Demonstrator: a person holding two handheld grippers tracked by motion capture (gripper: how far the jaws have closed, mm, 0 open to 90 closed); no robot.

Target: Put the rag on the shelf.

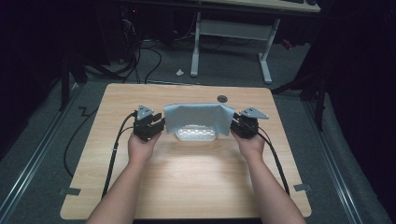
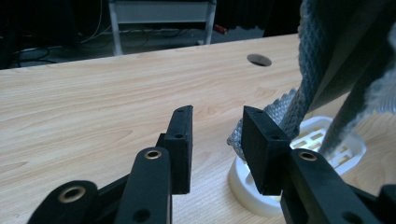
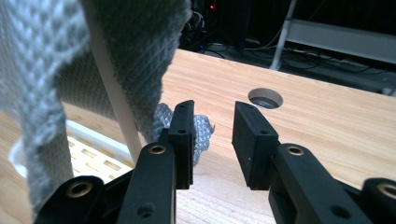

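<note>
A grey woven cloth (image 1: pixel 198 115) hangs draped over a white rack whose slotted base (image 1: pixel 196 135) rests on the wooden table (image 1: pixel 187 182). My left gripper (image 1: pixel 160 126) is at the cloth's left edge and my right gripper (image 1: pixel 235 125) at its right edge. In the left gripper view the jaws (image 2: pixel 217 135) stand open with nothing between them; the cloth (image 2: pixel 327 60) hangs just beyond the right jaw, over the base (image 2: pixel 348 149). In the right gripper view the gripper (image 3: pixel 212 135) is open too, and a cloth (image 3: pixel 130 42) corner hangs behind its left jaw, beside a white rod (image 3: pixel 114 100).
A round cable hole (image 1: pixel 222 98) sits in the table behind the cloth. Black cables (image 1: pixel 112 158) trail from both grippers over the table's edges. A white-legged desk (image 1: pixel 231 32) stands on the dark floor beyond.
</note>
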